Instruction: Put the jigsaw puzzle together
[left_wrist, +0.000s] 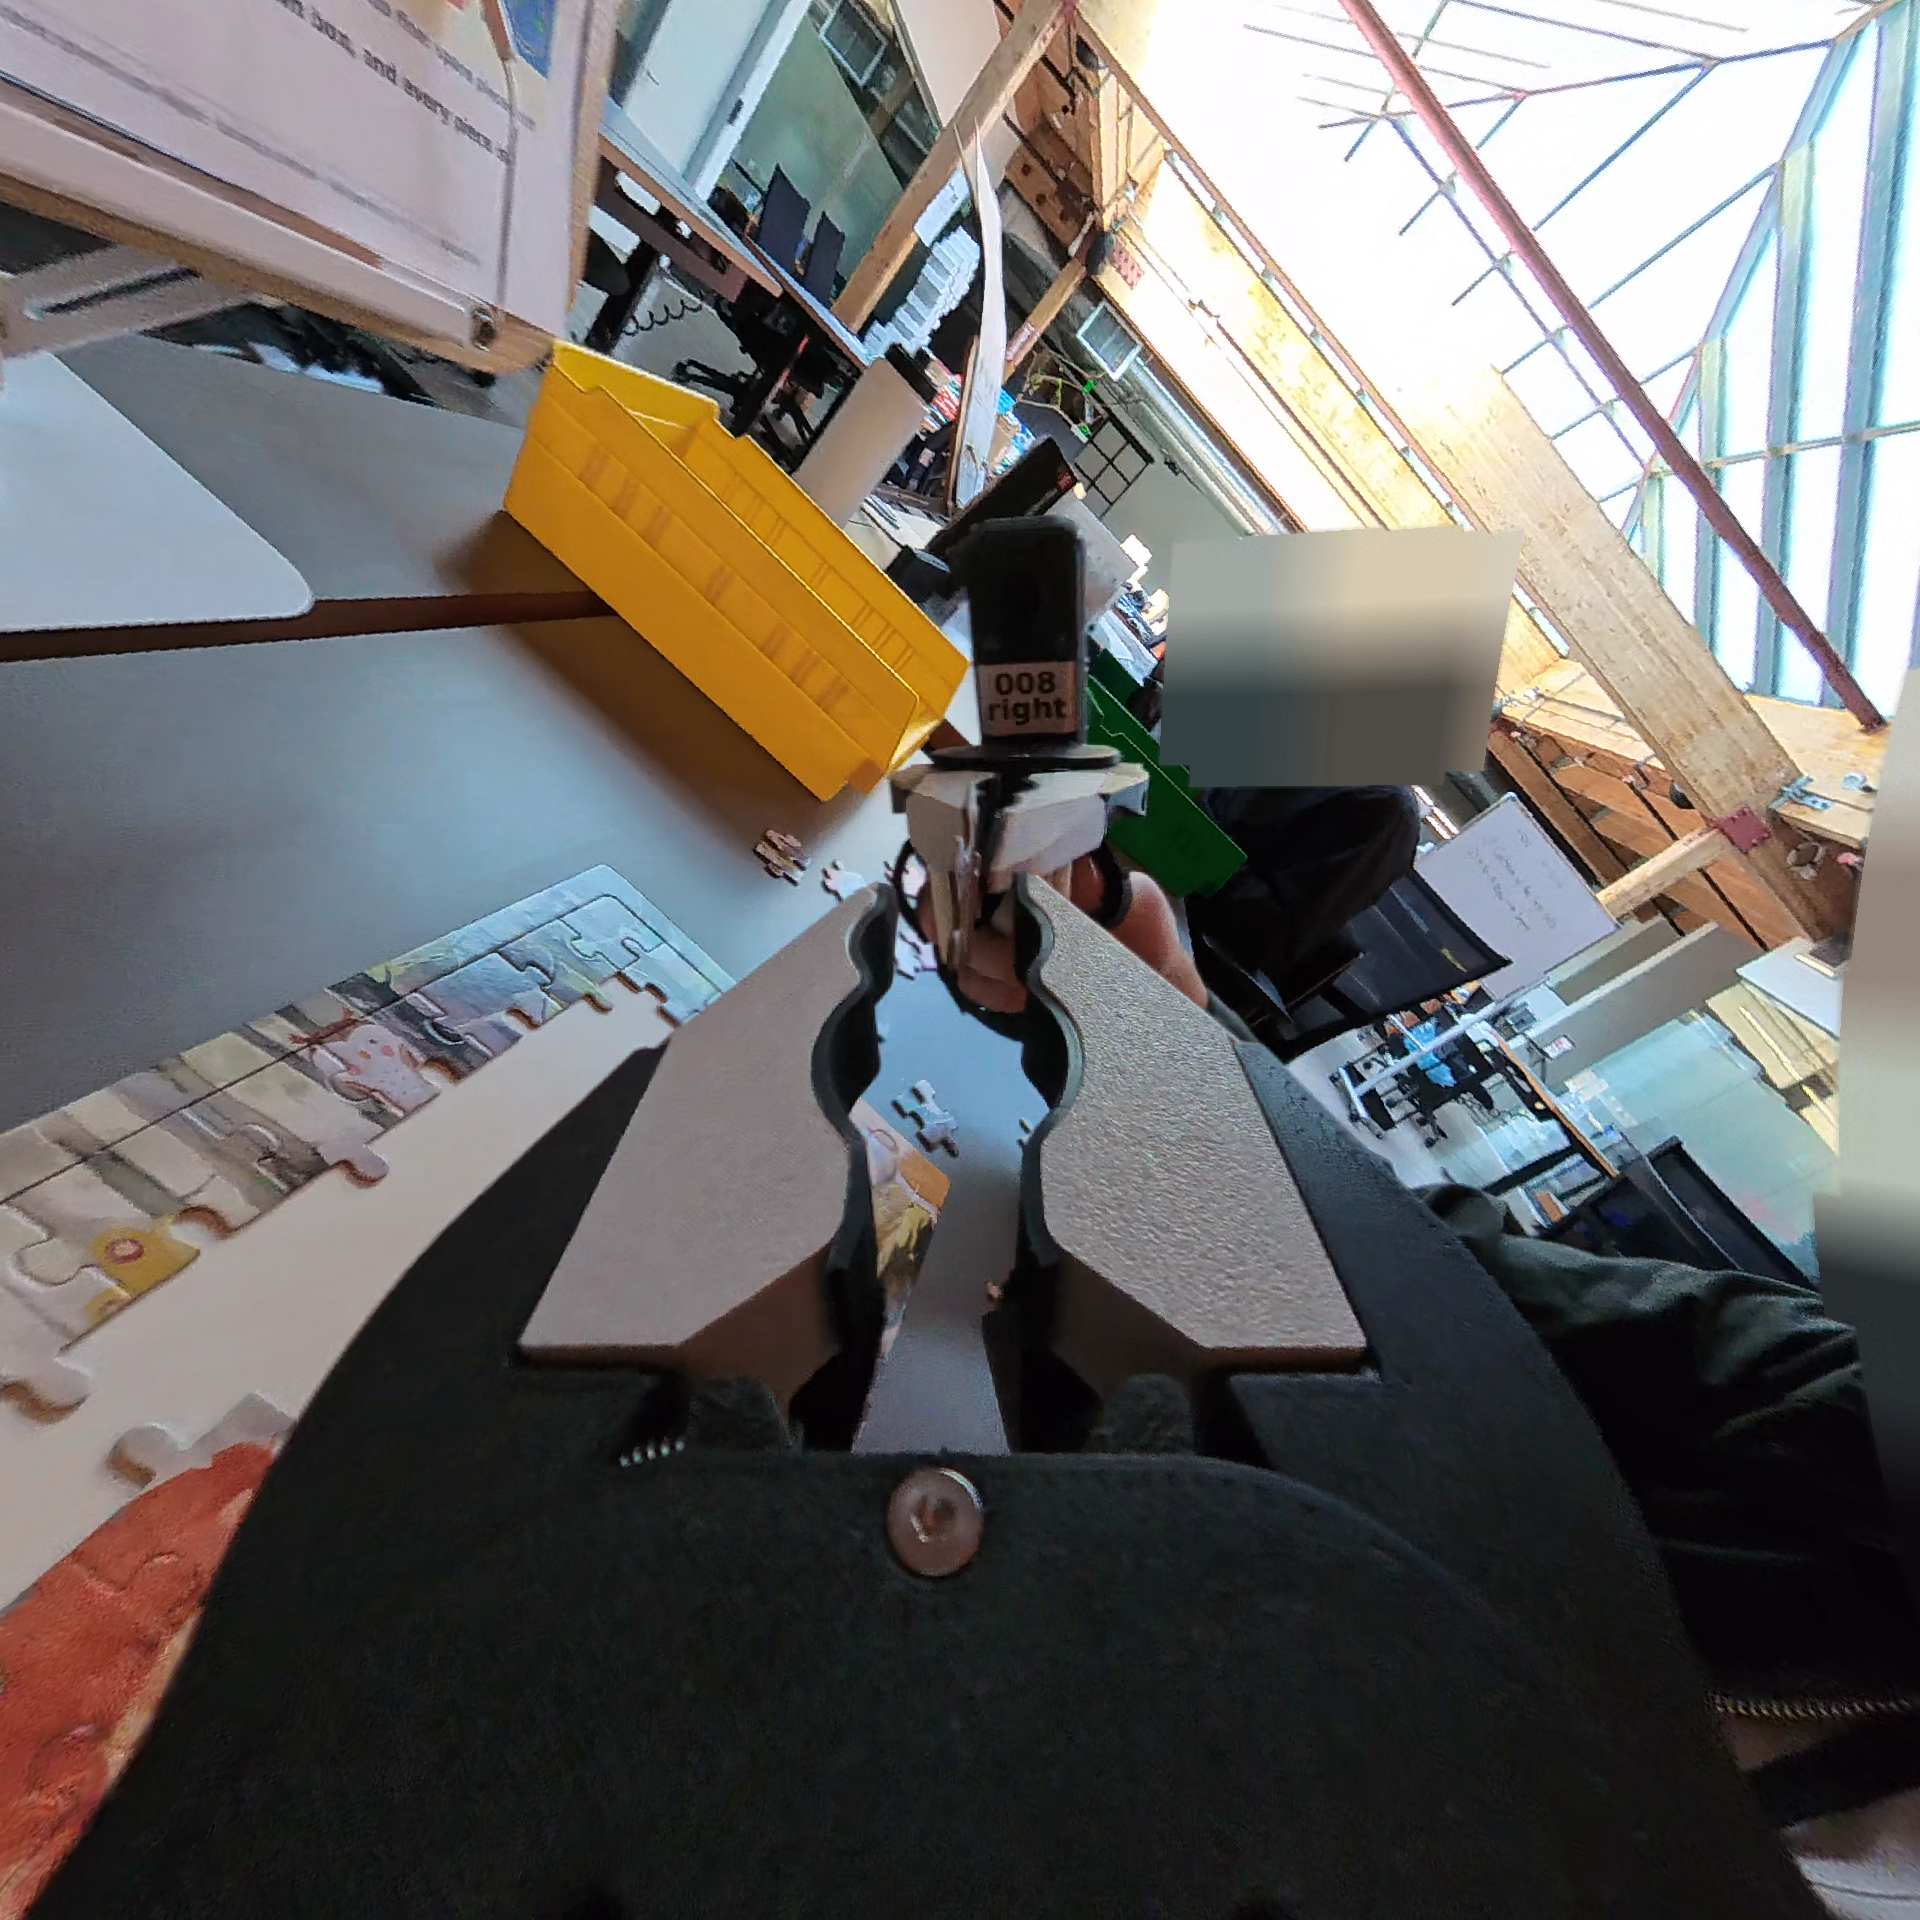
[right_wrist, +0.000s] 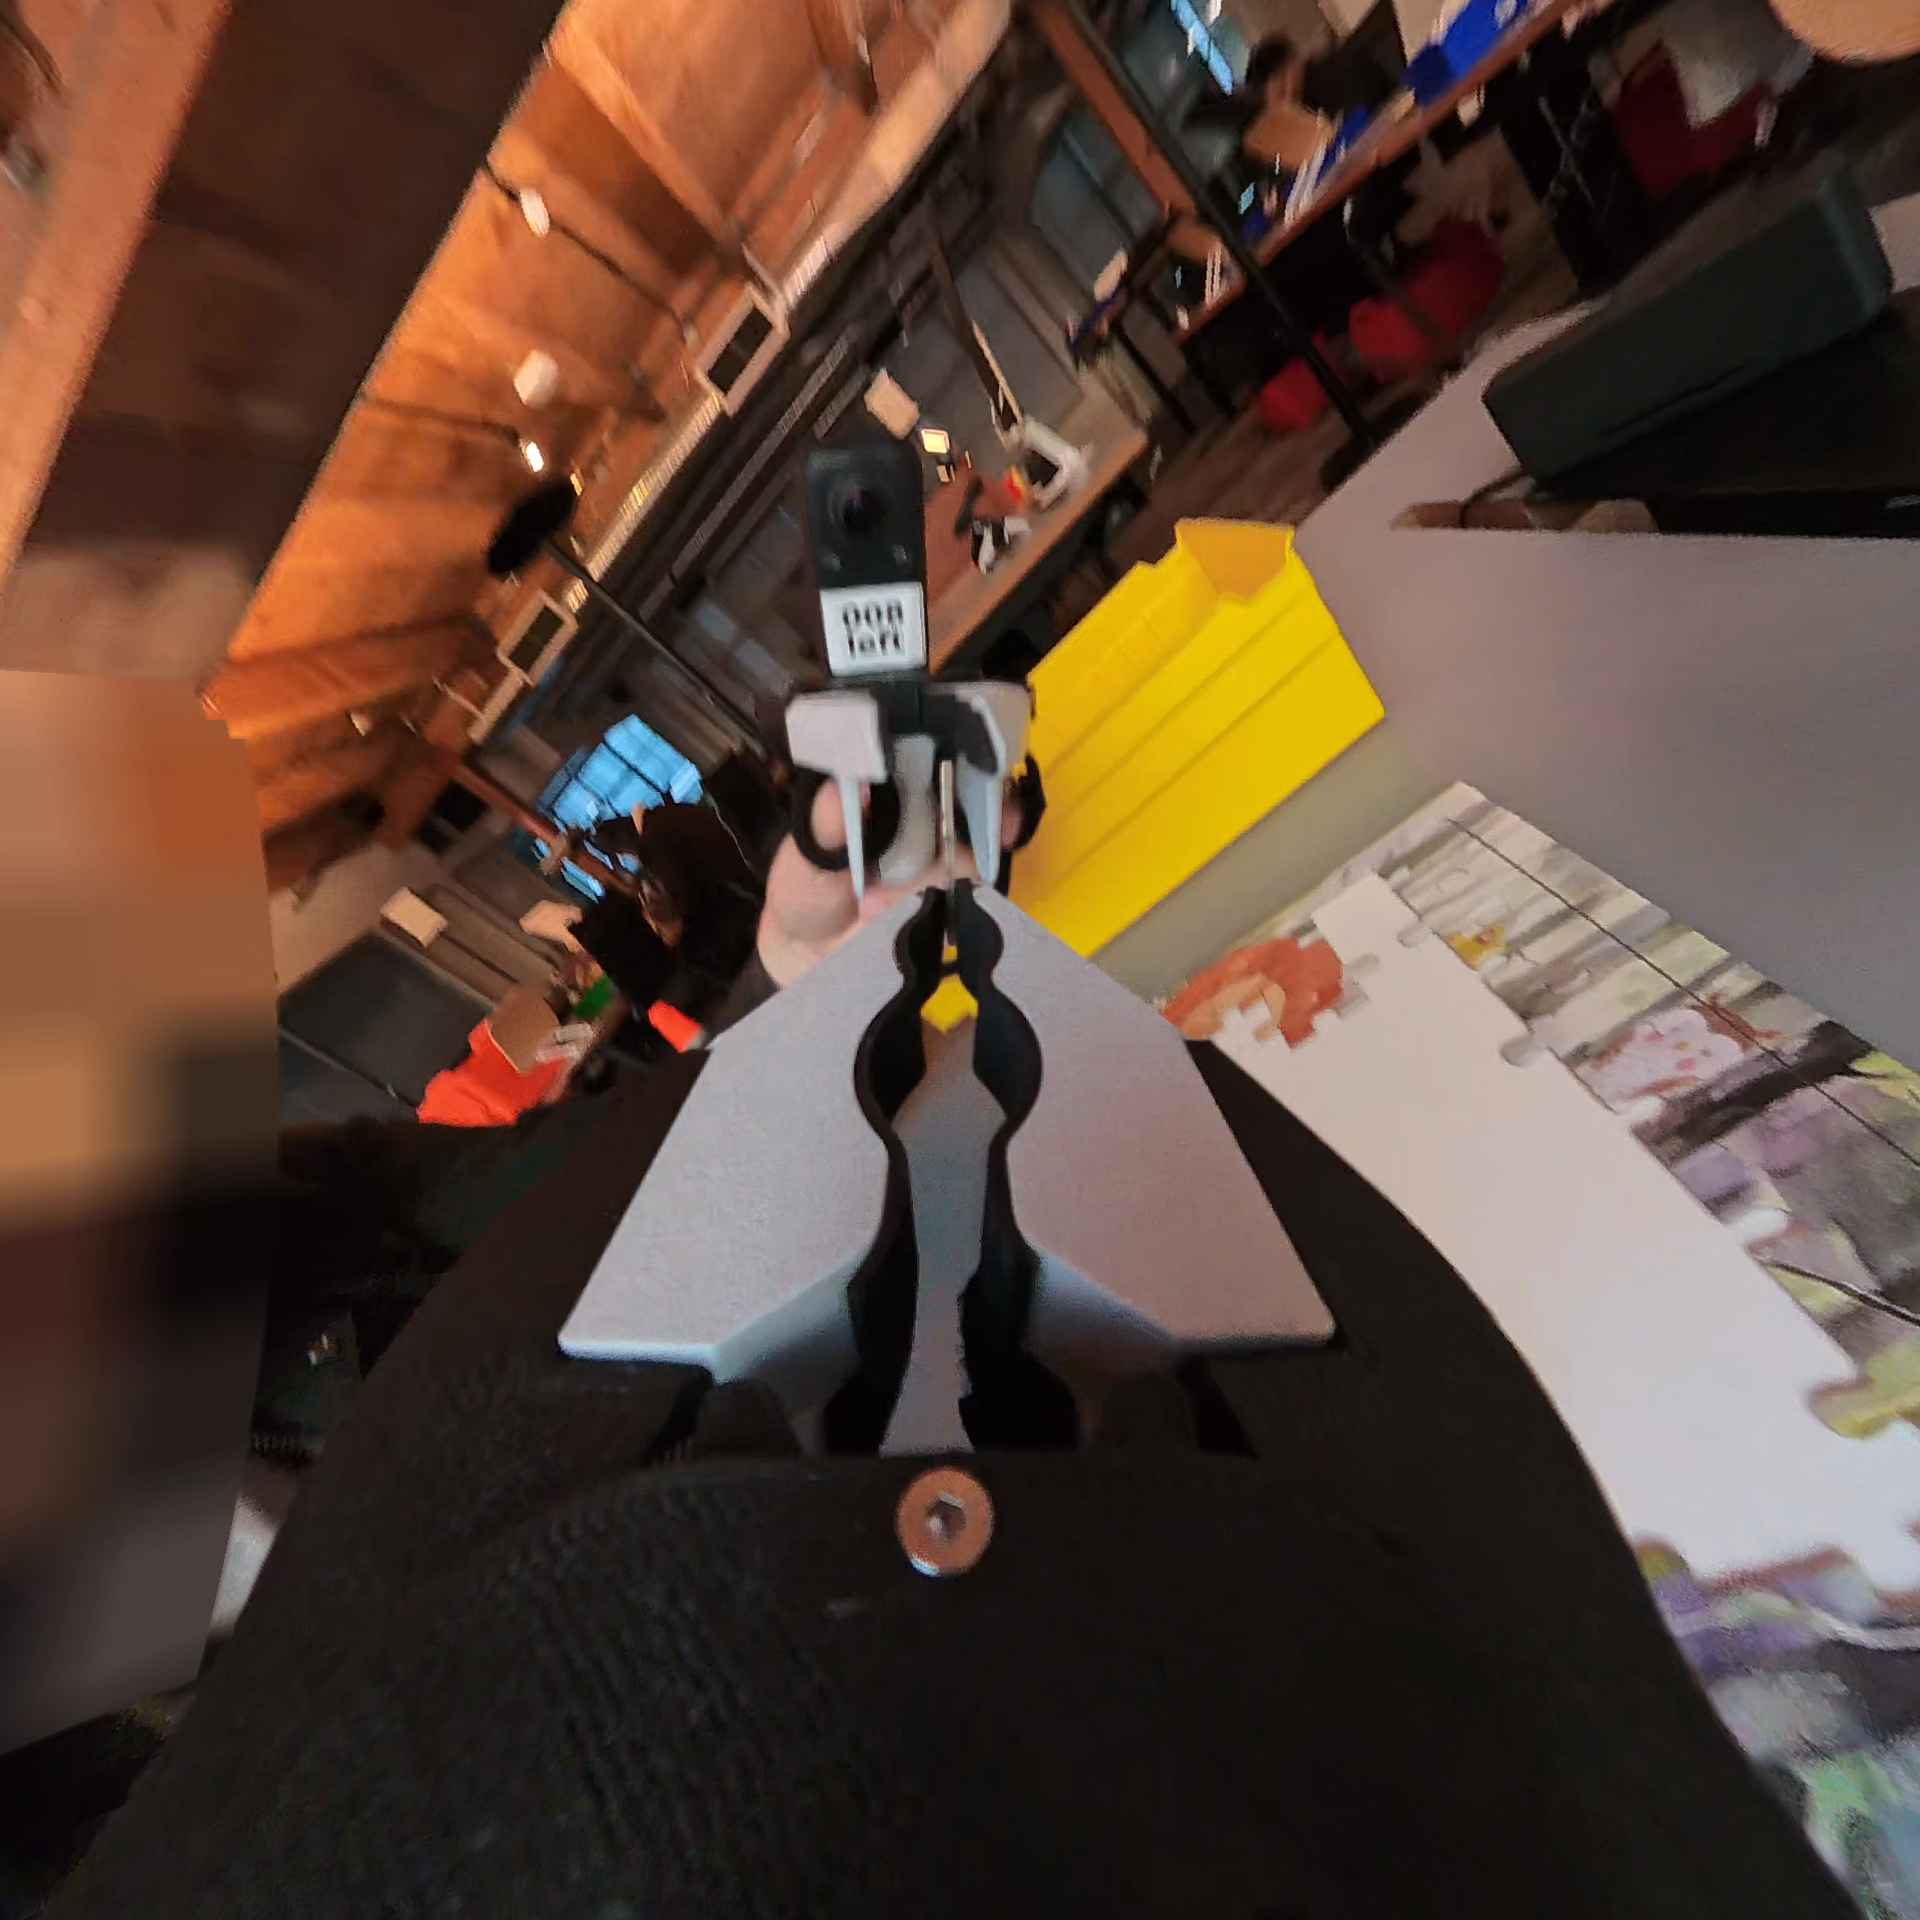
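Note:
The partly built jigsaw puzzle (left_wrist: 312, 1081) lies on a white board (left_wrist: 499, 1174) on the grey table; it also shows in the right wrist view (right_wrist: 1683, 1049). Both grippers are held up in the air, tip to tip, facing each other. My right gripper (right_wrist: 951, 914) is shut on a thin puzzle piece (right_wrist: 948, 831) seen edge-on. My left gripper (left_wrist: 958, 920) is open, and its fingertips stand on either side of the right gripper (left_wrist: 961, 883) and its piece (left_wrist: 971, 878). The left gripper also shows in the right wrist view (right_wrist: 925, 883). Loose pieces (left_wrist: 930, 1117) lie on the table below.
A yellow bin (left_wrist: 727, 592) stands at the table's far side, with a green bin (left_wrist: 1164, 810) behind the right gripper. More loose pieces (left_wrist: 781, 857) lie near the yellow bin. A white mat (left_wrist: 125, 520) is at the left. A black box (right_wrist: 1683, 343) sits at the far right.

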